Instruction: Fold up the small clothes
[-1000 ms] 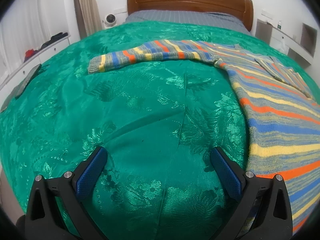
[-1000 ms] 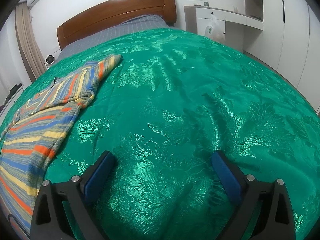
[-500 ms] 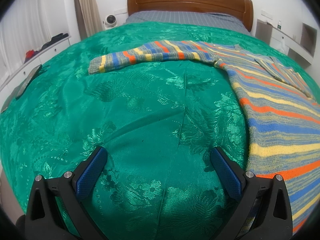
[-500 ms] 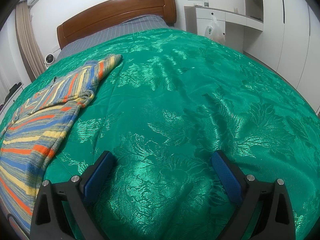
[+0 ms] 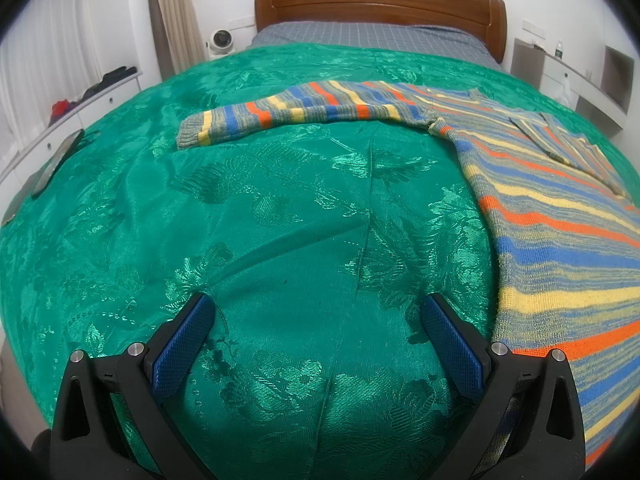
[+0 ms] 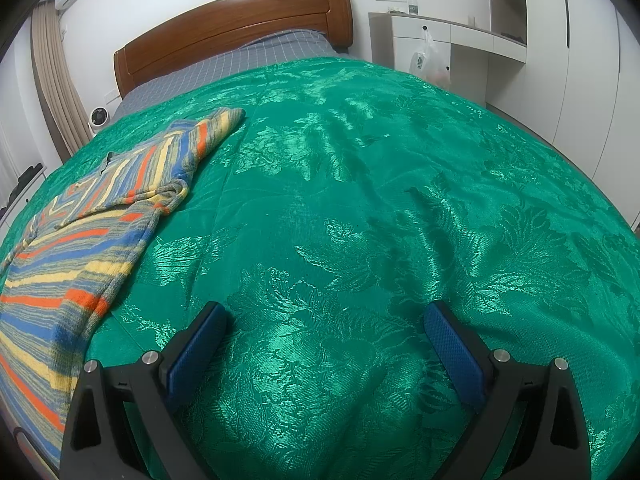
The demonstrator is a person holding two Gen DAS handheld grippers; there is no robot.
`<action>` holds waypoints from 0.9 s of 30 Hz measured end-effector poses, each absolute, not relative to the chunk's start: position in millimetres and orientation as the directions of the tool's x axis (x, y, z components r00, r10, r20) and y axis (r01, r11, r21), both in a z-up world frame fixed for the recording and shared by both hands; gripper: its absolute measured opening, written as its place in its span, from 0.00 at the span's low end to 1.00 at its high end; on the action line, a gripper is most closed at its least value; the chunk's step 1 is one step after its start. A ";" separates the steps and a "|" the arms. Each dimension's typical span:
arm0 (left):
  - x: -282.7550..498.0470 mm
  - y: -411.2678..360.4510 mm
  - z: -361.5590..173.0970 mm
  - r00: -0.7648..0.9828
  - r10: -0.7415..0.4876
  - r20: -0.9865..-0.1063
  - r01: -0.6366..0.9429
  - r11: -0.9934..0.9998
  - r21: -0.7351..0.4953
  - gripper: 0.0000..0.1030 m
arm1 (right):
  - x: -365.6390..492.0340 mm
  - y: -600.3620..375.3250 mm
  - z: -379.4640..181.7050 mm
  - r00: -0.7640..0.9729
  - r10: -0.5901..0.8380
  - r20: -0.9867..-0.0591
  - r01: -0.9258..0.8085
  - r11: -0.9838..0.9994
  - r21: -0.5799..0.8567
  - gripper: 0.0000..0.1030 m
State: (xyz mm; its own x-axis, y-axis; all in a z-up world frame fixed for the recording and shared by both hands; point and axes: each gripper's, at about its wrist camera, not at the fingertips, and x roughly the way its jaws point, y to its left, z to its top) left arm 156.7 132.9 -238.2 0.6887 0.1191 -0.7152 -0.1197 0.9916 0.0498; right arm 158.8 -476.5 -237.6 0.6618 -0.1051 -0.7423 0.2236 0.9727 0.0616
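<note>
From the left wrist, bare green bedspread [image 5: 280, 220] stretches ahead of the left claw [image 5: 318, 320], which hovers low with fingers spread wide and empty, the striped sweater [image 5: 560, 232] lying flat just to its right, one sleeve [image 5: 296, 110] stretched leftward. From the right wrist, the right claw [image 6: 324, 326] also gapes empty over open bedspread [image 6: 400, 200], the sweater [image 6: 72, 248] off to its left with a sleeve folded across it.

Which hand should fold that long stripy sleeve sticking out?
Probably left. The left gripper is open and faces the outstretched sleeve; the right gripper sees only the sweater's other side.
</note>
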 end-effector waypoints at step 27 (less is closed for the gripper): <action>213.4 229.4 -155.7 0.680 -0.007 -0.733 -0.142 0.980 -0.141 0.99 | 158.5 -477.1 -237.3 0.660 -0.110 -0.743 0.223 0.973 0.054 0.96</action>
